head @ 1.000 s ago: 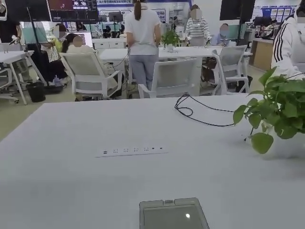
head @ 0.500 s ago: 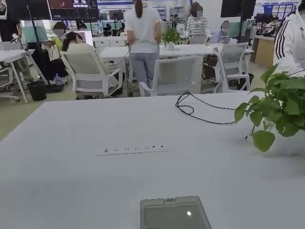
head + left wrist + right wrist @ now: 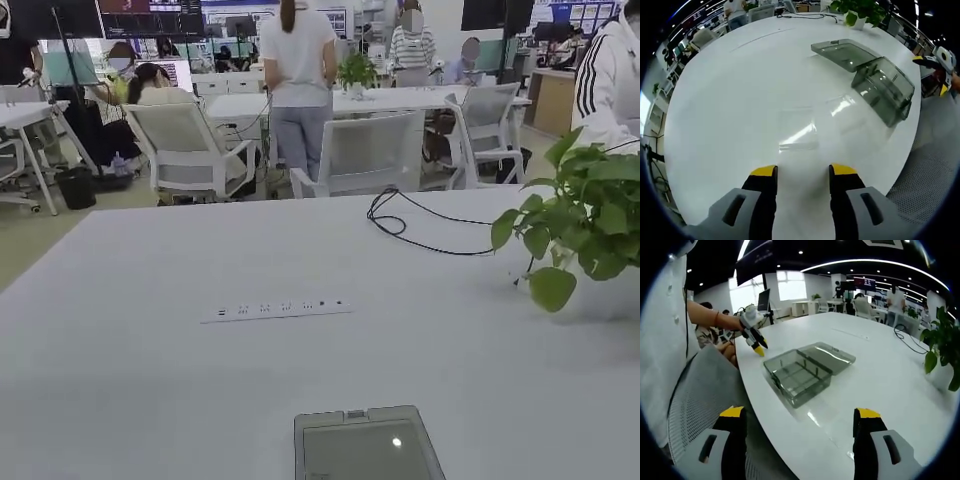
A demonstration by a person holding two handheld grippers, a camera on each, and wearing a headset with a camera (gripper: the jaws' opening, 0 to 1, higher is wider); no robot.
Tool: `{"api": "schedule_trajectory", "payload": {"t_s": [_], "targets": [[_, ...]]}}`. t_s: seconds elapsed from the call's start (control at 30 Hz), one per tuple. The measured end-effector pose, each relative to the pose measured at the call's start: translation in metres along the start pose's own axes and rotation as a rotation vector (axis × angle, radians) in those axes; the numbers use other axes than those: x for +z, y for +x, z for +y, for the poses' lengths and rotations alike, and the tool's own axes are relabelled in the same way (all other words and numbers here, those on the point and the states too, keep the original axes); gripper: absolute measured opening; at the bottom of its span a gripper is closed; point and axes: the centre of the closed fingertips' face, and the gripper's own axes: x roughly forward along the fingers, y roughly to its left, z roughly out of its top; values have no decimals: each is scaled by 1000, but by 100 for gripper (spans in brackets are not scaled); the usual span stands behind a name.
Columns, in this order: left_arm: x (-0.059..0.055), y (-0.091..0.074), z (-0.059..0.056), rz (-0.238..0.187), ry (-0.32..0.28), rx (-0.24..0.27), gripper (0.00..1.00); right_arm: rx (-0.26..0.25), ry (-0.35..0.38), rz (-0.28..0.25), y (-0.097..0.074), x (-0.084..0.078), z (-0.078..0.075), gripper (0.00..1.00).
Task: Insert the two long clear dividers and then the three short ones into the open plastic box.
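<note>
Bench [image 3: 150, 380]: one, white. Open plastic box [image 3: 797, 375]: one, set near the bench's front edge, judged for easy loading. Clear dividers [image 3: 797, 135]: laid flat just before the left gripper [image 3: 802, 172] (count not discernible), none inserted. Left fingers parted, empty; right gripper [image 3: 800, 415] fingers spread wide, empty.

Bright o/h lights, glare on table [image 3: 815, 420], fisheye edges warped
</note>
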Motion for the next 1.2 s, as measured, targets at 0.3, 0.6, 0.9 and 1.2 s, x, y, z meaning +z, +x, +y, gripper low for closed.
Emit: {"api": "schedule_trajectory", "payload": {"t_s": [0.3,0.6,0.9,1.2], "targets": [[1,1,3,43,-15,27,38,1,6,-7,2,0,0,89],[0,1,4,111,-22,27,37,-4,14,-10,2,-2,0,88],[0,1,5,127,-14,23,32,2,12,-11,5,0,2,88],[0,1,5,139,-20,23,32,3,7,-11,6,3,4,88]]}}
